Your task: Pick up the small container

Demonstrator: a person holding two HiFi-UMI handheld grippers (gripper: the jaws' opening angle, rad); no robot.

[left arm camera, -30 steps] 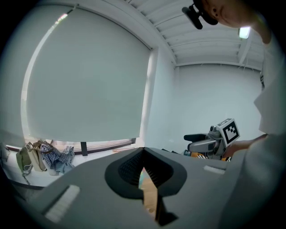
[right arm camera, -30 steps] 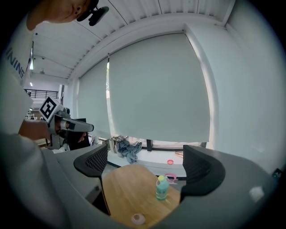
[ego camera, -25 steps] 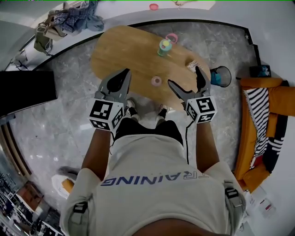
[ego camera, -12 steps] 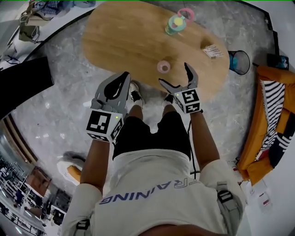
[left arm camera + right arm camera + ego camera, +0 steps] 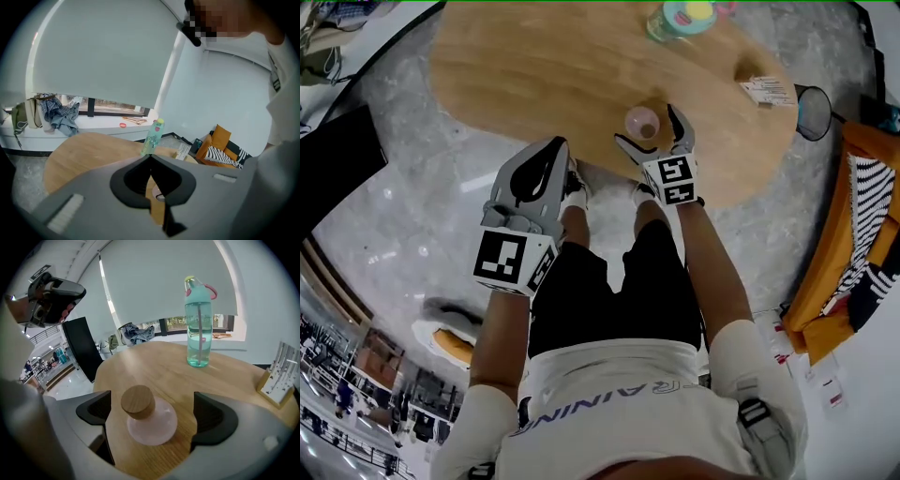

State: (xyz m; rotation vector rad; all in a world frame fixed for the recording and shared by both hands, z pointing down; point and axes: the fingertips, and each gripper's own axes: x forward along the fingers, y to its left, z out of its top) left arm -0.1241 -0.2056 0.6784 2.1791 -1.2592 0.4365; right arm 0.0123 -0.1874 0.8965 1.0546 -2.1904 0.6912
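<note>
An oval wooden table [image 5: 553,75] was set on a grey marble floor [image 5: 412,216], with a bottle [image 5: 680,17] and a card [image 5: 767,91] at its far side. The small container [image 5: 138,402] was flanked, untouched, by the wide-open jaws of the right gripper [image 5: 647,128]. The left gripper [image 5: 150,158] was held closed and empty.

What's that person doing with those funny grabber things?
A person holds tongs in each hand. The right tongs are open around a small pink container with a wooden lid, which sits on the wooden table. They are not touching it yet. The left tongs are shut and empty, held near the table's edge. A green water bottle stands farther back.
</note>
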